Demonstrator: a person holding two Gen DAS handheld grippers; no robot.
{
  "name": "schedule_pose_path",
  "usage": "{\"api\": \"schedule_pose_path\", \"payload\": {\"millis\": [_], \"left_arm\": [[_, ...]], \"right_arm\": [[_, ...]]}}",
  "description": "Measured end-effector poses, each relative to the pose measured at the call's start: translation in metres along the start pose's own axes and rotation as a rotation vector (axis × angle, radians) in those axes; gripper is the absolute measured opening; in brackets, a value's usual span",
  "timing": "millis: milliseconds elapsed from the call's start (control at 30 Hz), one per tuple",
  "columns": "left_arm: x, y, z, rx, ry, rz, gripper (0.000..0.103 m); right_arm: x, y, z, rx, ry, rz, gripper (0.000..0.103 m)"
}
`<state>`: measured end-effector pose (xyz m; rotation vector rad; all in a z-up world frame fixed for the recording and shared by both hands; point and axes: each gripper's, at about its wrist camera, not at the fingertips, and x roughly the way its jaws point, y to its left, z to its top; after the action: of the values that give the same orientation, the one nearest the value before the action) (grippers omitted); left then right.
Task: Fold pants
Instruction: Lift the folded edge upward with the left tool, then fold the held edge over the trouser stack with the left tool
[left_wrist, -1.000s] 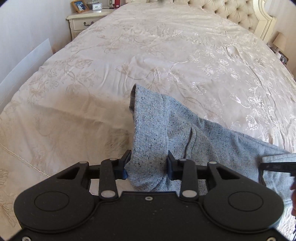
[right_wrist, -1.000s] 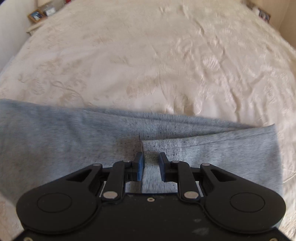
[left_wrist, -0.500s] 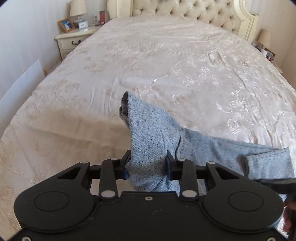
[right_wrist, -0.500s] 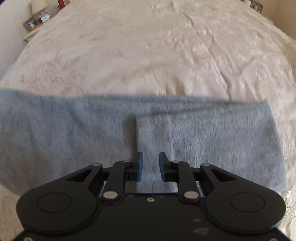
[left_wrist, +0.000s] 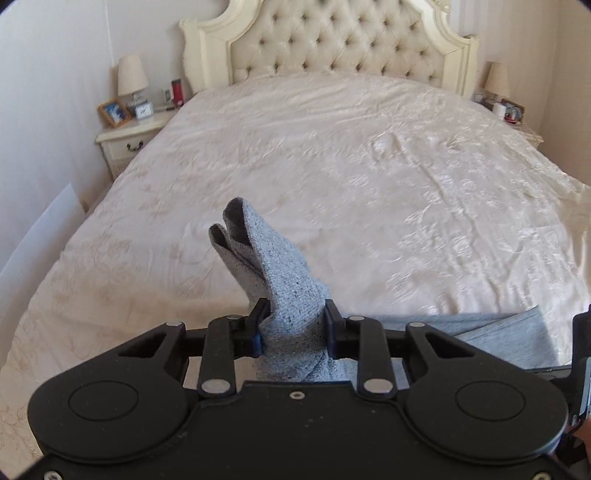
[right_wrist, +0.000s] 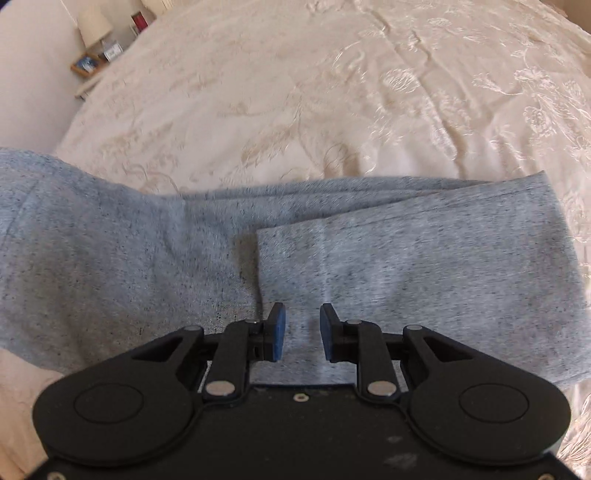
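So the left gripper is pinching a thick bunched wad of the grey pants between its fingers, which are sitting only as wide as that wad, with the fabric pressed against both pads. A folded end of the cloth is sticking up and away from the grip toward 11 o'clock, looking like a little open mouth with two layers showing at the tip. The rest of the pants is trailing off toward 3 o'clock in that view, lying flat on the cream bedspread, and a bit of black hardware is poking in at the right edge, too cropped to tell much about. Over in the right wrist view, the right gripper is hanging with its fingers partly apart, blue pads facing each other across a gap, and I can't tell whether any cloth is actually caught between them; the fabric is just showing in the gap. The pants are stretching across that whole frame from 9 to 3 o'clock, with one leg end doubled back on top at the right, its cut edge running up toward 12 just left of the fingers. A nightstand with a lamp and photo frame is sitting at 10 o'clock, and the tufted headboard is filling 12.
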<state>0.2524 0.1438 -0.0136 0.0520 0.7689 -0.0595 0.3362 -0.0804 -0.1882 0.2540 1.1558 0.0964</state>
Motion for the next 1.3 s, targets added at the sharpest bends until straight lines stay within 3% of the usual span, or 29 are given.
{"api": "schedule_pose_path", "payload": {"millis": [133,233,367,500,633,733,833,967,1067,1200,1300], "left_arm": [[-0.003,-0.061,0.01,0.038,-0.031,-0.06,0.03],[0.017,-0.114,0.009,0.052,0.002,-0.148,0.004],[0.057,-0.182,-0.01,0.073,0.114,-0.209,0.003],[0.066,-0.21,-0.021,0.063,0.175,-0.206,0.011],[0.063,-0.197,-0.028,0.05,0.192,-0.143,0.016],[0.067,-0.171,-0.034,0.038,0.199,-0.044,0.016],[0.08,-0.138,-0.041,0.024,0.242,0.077,0.016],[0.101,-0.098,-0.052,-0.017,0.308,0.142,0.016],[0.122,-0.08,-0.064,-0.019,0.364,0.147,0.016],[0.151,-0.064,-0.084,-0.033,0.502,0.063,0.016],[0.157,-0.065,-0.097,0.006,0.523,0.049,0.016]], "right_arm": [[-0.027,-0.038,0.002,0.031,-0.017,0.047,0.023],[-0.037,-0.074,0.006,0.063,-0.016,0.077,0.024],[-0.044,-0.12,0.007,0.074,0.012,0.078,0.024],[-0.048,-0.15,0.003,0.07,0.028,0.071,0.024],[-0.05,-0.16,0.003,0.051,0.026,0.087,0.024],[-0.052,-0.158,0.006,0.031,0.017,0.132,0.025],[-0.049,-0.147,0.009,0.035,0.021,0.198,0.03],[-0.044,-0.123,0.013,0.024,0.005,0.252,0.035],[-0.039,-0.105,0.012,-0.005,0.008,0.239,0.036],[-0.026,-0.088,0.013,-0.027,0.011,0.193,0.037],[-0.012,-0.081,0.016,-0.021,0.022,0.162,0.037]]}}
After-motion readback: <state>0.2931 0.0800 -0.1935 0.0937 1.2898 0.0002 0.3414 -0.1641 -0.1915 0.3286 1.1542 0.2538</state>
